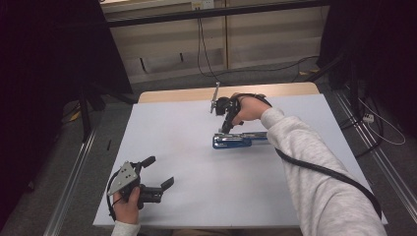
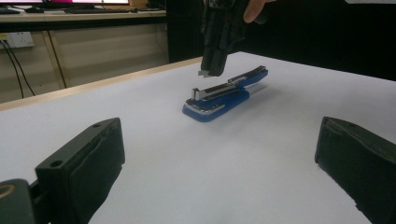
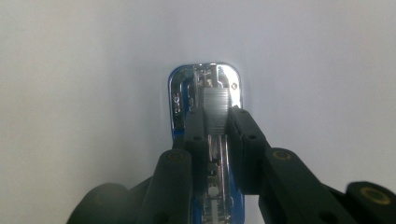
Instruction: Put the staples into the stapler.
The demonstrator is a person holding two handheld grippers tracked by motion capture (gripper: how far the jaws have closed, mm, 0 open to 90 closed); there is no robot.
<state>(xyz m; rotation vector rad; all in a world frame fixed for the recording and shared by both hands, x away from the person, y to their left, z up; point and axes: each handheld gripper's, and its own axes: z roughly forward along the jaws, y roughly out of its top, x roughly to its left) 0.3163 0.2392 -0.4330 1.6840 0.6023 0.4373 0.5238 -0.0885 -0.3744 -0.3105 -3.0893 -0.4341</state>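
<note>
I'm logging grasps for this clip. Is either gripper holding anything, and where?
The right gripper pinches a strip of staples by its sides above the open blue stapler; the left gripper holds nothing.

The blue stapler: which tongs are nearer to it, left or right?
Right. The right tongs hang directly over the blue stapler, holding a strip of staples; the left tongs sit far off near the table's front-left.

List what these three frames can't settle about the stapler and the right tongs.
- Right gripper view: whether the right tongs hold a staple strip or hover above the stapler; jaws cover its rear.
- High view: stapler's right end hidden by the sleeve.
- Left gripper view: tong tips small, dark.
</note>
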